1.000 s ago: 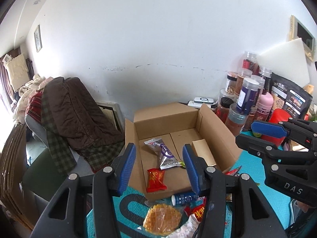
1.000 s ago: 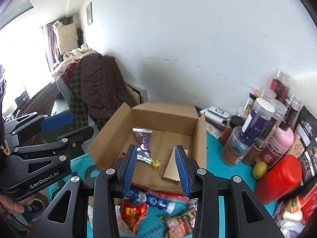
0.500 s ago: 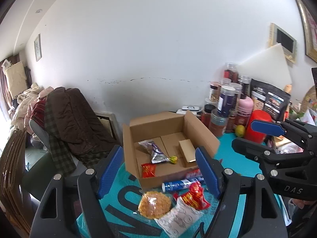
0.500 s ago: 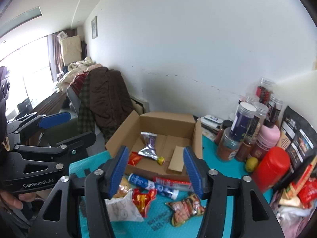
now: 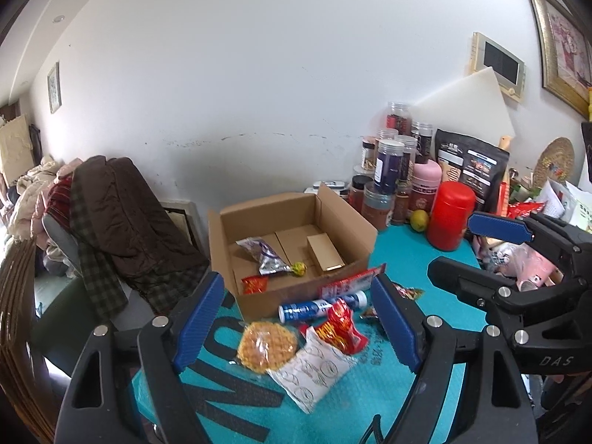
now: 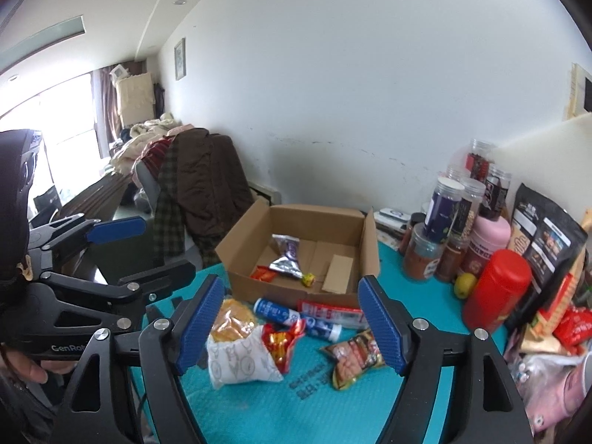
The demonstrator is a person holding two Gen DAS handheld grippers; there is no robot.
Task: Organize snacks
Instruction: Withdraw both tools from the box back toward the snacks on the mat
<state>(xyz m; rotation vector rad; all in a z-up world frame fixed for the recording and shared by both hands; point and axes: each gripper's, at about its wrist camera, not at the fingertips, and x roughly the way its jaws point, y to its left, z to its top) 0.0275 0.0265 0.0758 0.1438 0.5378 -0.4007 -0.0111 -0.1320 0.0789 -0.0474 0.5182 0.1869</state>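
Observation:
An open cardboard box (image 5: 333, 222) (image 6: 370, 236) stands on the teal mat and holds a silver-purple packet (image 5: 264, 257) (image 6: 286, 259), a small red packet (image 5: 254, 284) and a yellow candy (image 5: 299, 268). In front of it lie a round waffle snack (image 5: 267, 346), a white pouch (image 5: 314, 368) (image 6: 236, 360), a red packet (image 5: 342, 327), a blue tube (image 5: 314, 308) (image 6: 296, 320), a red-white bar (image 6: 331, 312) and a brown snack bag (image 6: 353, 359). My left gripper (image 5: 296, 322) is open and empty above the loose snacks. My right gripper (image 6: 290, 323) is open and empty too.
Jars (image 6: 444, 222), a red canister (image 6: 497, 288), a lemon (image 6: 465, 284) and dark bags (image 6: 547, 236) crowd the right side. A chair draped with brown clothes (image 5: 118, 214) stands left of the table. The wall is close behind the box.
Both grippers have pulled back and up from the box and opened wider. The loose snacks in front of the box have come into full view.

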